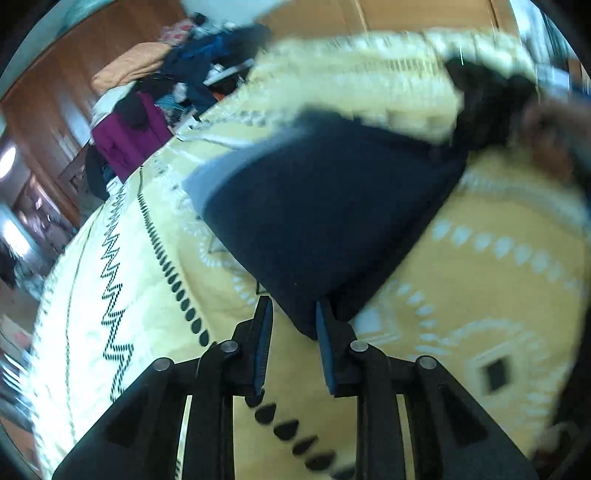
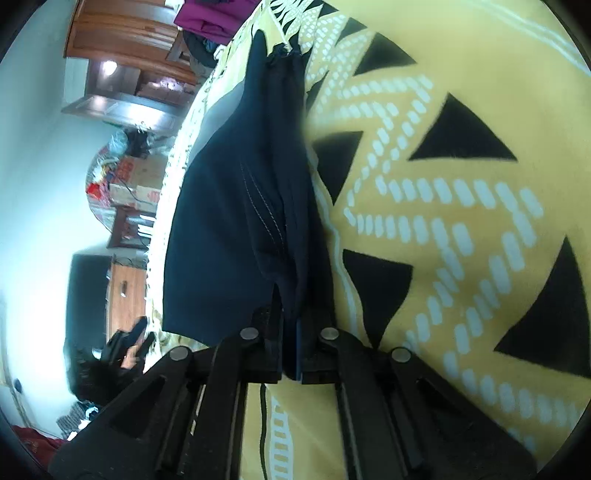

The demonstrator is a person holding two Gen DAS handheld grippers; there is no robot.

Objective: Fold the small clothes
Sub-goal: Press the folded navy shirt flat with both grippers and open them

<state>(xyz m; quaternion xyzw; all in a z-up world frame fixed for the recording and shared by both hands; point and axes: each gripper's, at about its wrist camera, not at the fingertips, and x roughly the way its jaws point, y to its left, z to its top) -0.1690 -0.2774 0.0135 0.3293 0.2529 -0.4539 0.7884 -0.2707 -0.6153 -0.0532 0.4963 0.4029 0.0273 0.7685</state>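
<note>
Your right tool (image 2: 291,332) pinches the navy garment (image 2: 236,206); left tool (image 1: 293,325), parted, straddles its corner. Folding remains unfinished.

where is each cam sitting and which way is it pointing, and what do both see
Left wrist: on the left gripper, looking forward along its parted fingers at the dark navy garment on the yellow patterned bedspread; its black finger linkages show.
Right wrist: on the right gripper, rolled sideways, looking along the hanging dark navy garment pinched between its fingers; the other gripper and a hand show far left.
Shared: the garment, the bedspread, the magenta cloth.
</note>
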